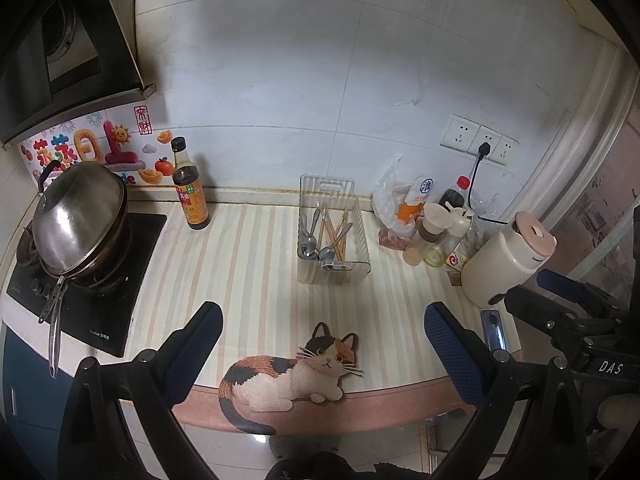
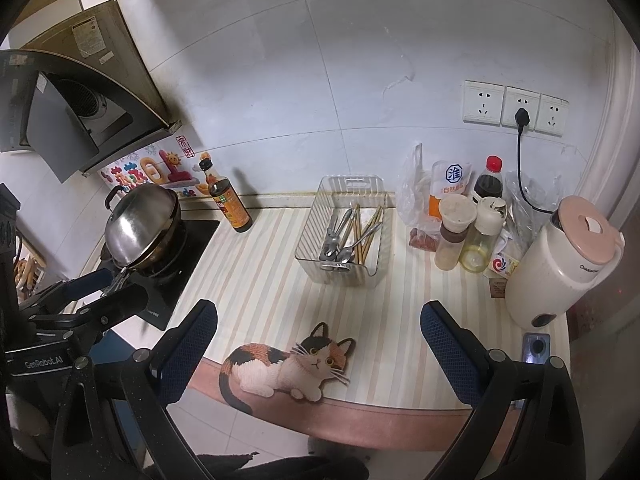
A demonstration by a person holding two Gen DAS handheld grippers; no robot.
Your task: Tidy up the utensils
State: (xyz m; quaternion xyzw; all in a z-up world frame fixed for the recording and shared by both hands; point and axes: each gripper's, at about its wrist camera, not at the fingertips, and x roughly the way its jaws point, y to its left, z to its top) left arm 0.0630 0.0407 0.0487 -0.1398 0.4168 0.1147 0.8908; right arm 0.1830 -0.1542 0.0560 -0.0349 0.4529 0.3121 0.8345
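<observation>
A clear plastic basket point(image 1: 362, 236) point(image 2: 380, 216) stands on the striped counter near the back wall. In it lie several metal spoons point(image 1: 310, 246) point(image 2: 332, 246) and wooden chopsticks point(image 1: 336, 232) point(image 2: 370, 230). My left gripper point(image 1: 322, 320) is open and empty, held above the counter's front edge, well short of the basket. My right gripper point(image 2: 318, 320) is open and empty too, at about the same distance. The right gripper also shows at the right edge of the left wrist view point(image 1: 560, 300), and the left gripper at the left edge of the right wrist view point(image 2: 92, 292).
A cat-shaped mat point(image 1: 292, 372) point(image 2: 292, 368) lies at the counter's front edge. A lidded wok point(image 1: 80, 220) point(image 2: 140, 228) sits on the stove at left, a sauce bottle point(image 1: 190, 188) point(image 2: 230, 200) beside it. Bottles, bags point(image 1: 432, 224) point(image 2: 460, 216) and a cream kettle point(image 1: 504, 260) point(image 2: 560, 260) crowd the right.
</observation>
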